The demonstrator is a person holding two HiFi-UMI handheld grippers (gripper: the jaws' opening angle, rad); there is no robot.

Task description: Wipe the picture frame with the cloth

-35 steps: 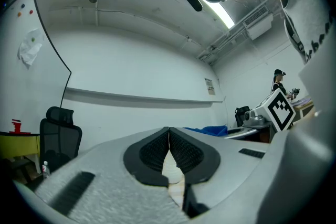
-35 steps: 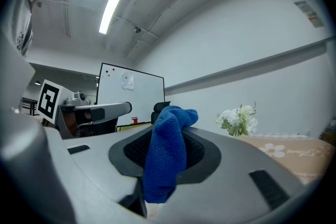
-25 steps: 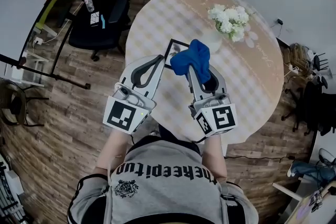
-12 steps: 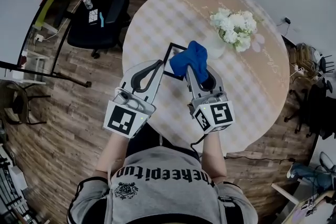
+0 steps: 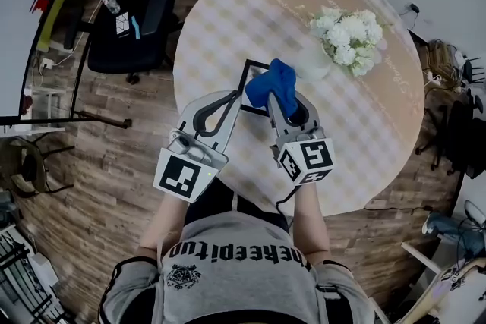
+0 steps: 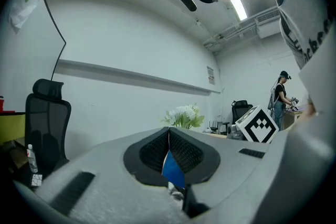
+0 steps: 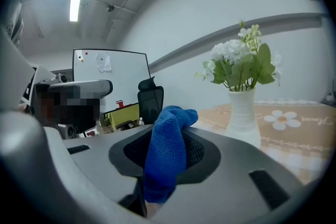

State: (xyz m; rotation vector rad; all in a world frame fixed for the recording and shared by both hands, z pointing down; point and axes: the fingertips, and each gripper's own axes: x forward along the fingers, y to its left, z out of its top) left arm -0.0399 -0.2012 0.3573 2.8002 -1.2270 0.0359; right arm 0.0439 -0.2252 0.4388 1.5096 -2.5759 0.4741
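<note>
A black picture frame (image 5: pixel 252 73) is on the round table (image 5: pixel 364 133), and its right part is hidden under a blue cloth (image 5: pixel 273 85). My left gripper (image 5: pixel 236 99) is shut at the frame's left edge. In the left gripper view the jaws (image 6: pixel 169 150) pinch a thin edge, with blue showing behind it. My right gripper (image 5: pixel 276 99) is shut on the cloth and holds it over the frame. In the right gripper view the cloth (image 7: pixel 166 152) bulges up out of the shut jaws of the right gripper (image 7: pixel 163 168).
A white vase of white flowers (image 5: pixel 345 38) stands on the table just right of the cloth, also the vase (image 7: pixel 242 113). A black office chair (image 5: pixel 125 19) is at the upper left on the wooden floor. A person (image 6: pixel 281 94) stands far off.
The right gripper has shifted a little left, closer to the left one, with the cloth still over the frame. The head camera has drifted. Both grips are unchanged.
</note>
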